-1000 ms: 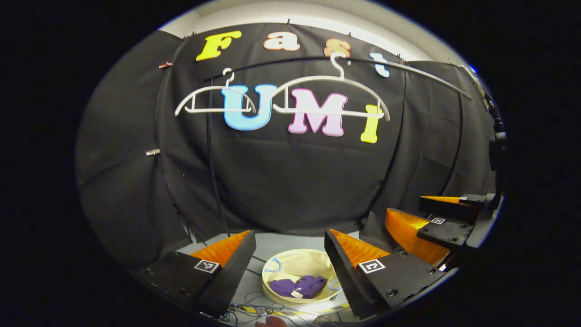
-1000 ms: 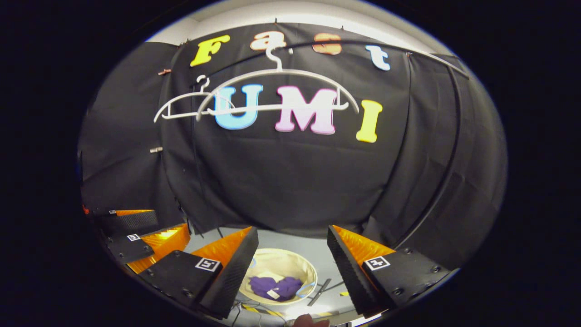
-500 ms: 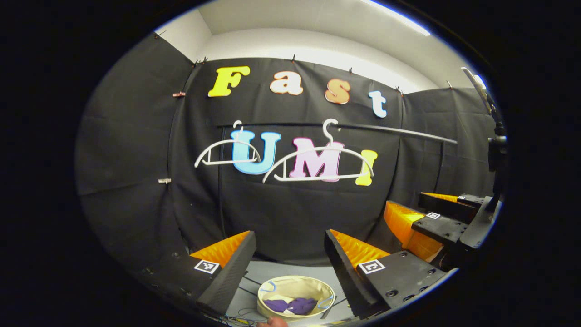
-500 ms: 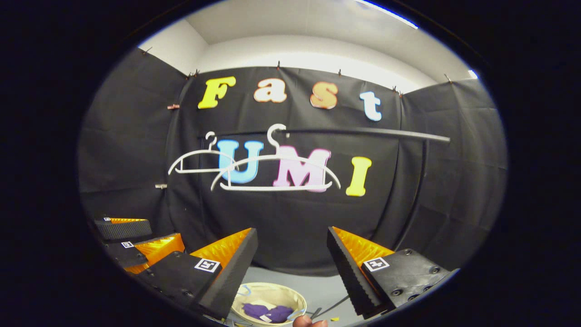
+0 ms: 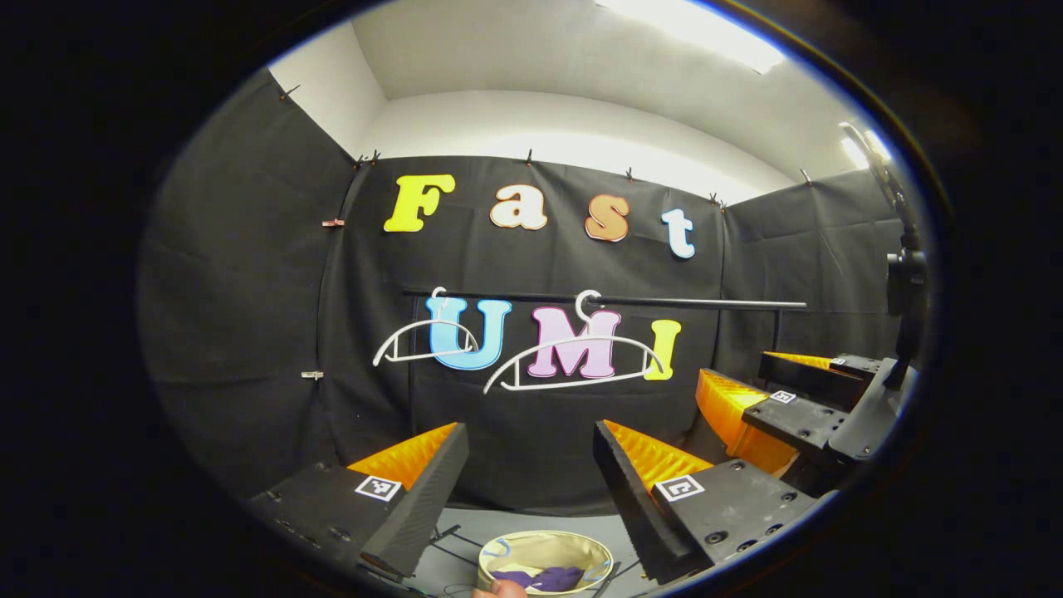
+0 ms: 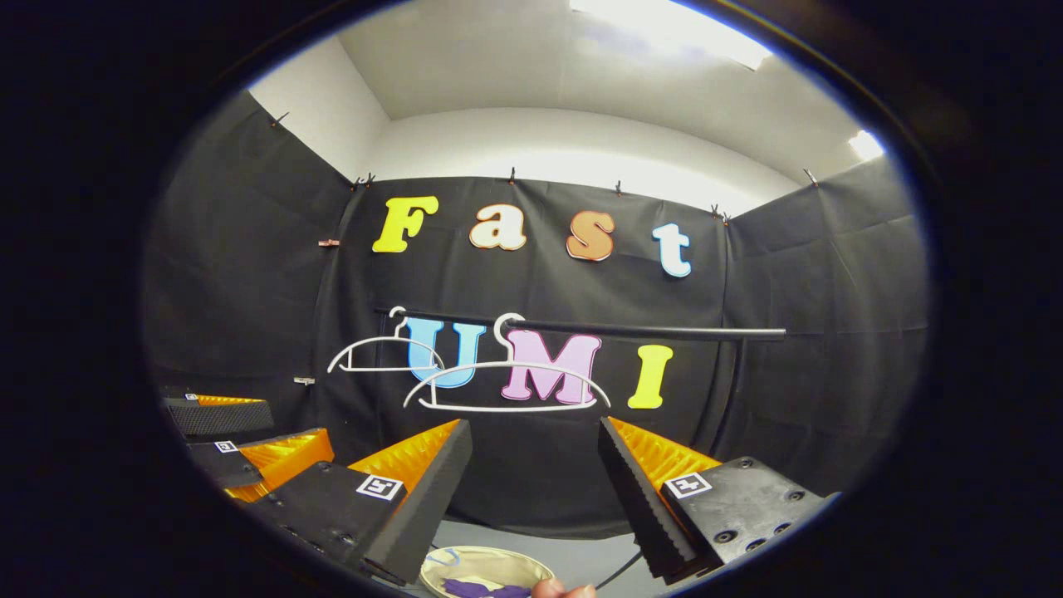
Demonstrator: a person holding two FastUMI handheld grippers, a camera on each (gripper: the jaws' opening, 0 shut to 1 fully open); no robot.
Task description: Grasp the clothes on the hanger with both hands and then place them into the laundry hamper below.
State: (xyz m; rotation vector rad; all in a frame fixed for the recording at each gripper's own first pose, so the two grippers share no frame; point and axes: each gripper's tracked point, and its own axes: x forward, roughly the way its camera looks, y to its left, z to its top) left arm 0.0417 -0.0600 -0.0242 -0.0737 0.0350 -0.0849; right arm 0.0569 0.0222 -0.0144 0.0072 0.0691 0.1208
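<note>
Your left tongs (image 5: 531, 490) are spread wide with nothing between them, and your right tongs (image 6: 531, 490) are just as wide and bare. Count two thin white plastic hangers on the one black metal rail (image 5: 664, 302): the smaller hanger (image 5: 423, 345) hooks near the rail's left end, the larger hanger (image 5: 573, 365) hangs beside it toward the middle, both with curved shoulders and a straight bottom bar, both bare. Down low between your left fingers sits the single round cream fabric laundry hamper (image 5: 544, 550) on the grey floor (image 5: 465, 552), and the one purple crumpled garment (image 5: 552, 577) lies inside it. From the right gripper view you see the same hamper (image 6: 486, 565) with the purple cloth (image 6: 486, 588) in it, and your left tongs (image 6: 241, 436) off to the left, also open. A bit of your hand (image 6: 565, 590) peeks at the bottom edge.
</note>
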